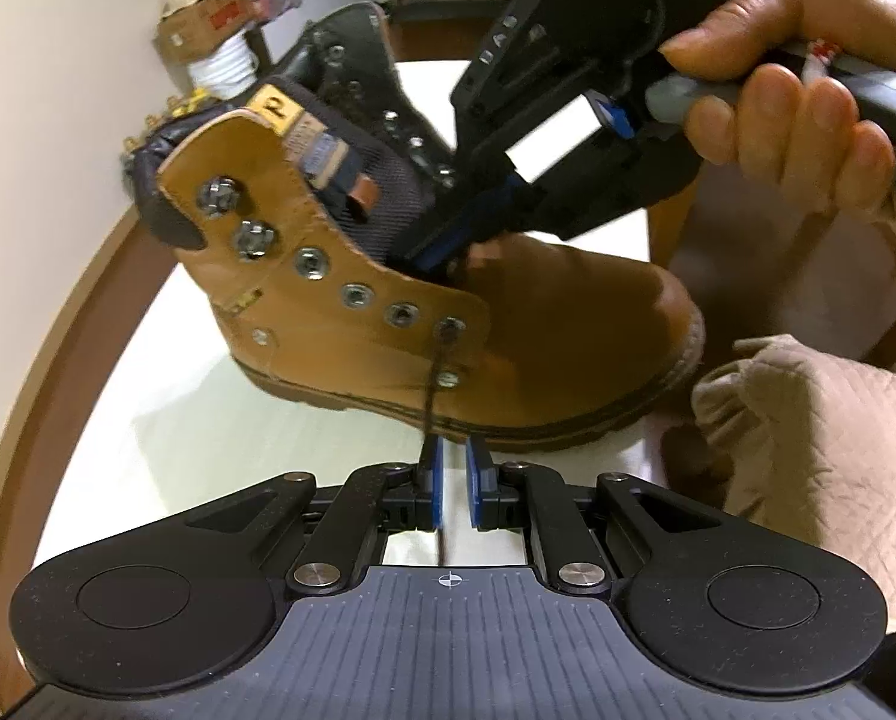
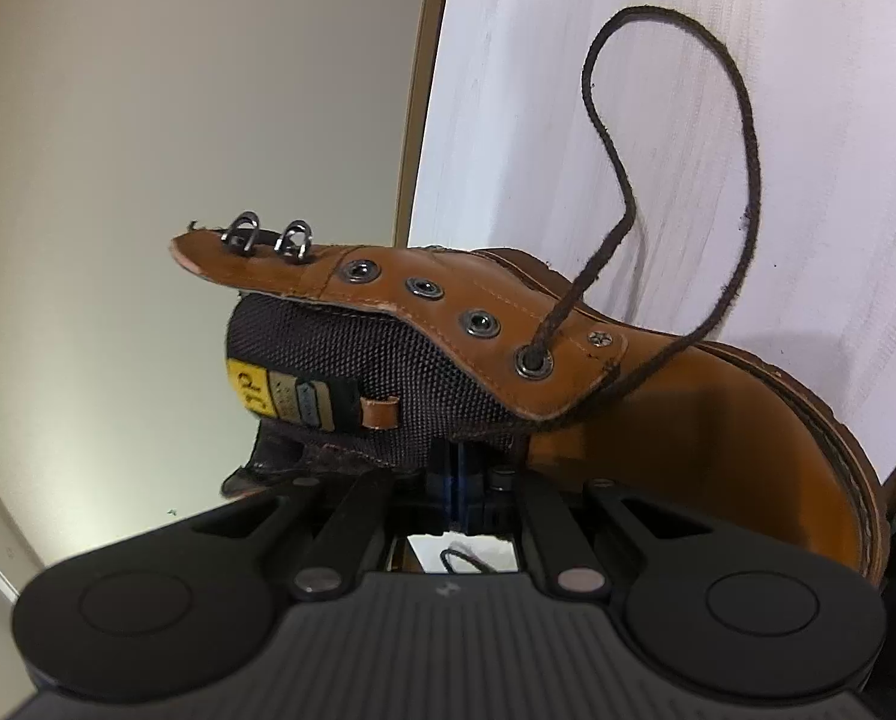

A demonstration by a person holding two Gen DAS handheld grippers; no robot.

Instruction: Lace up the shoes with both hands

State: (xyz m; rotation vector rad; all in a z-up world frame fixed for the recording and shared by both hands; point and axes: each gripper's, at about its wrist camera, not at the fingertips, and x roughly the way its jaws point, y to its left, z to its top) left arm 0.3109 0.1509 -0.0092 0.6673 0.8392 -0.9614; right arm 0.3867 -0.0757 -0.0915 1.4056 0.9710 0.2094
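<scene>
White desk (image 1: 165, 420) under everything, wall behind. Nearest me, my left tool (image 1: 451, 480): its pads stand slightly apart, the dark lace (image 1: 432, 396) running down between them — not pinched that I can see. Just past it the tan boot (image 1: 351, 276) sits on the desk, lace threaded only through the lowest eyelet (image 1: 449, 327). Beyond, my right tool (image 1: 441, 243), closed, is tucked in by the tongue. Early going, I'd say: next I need a firm pinch on the lace, then the next eyelet up.
</scene>
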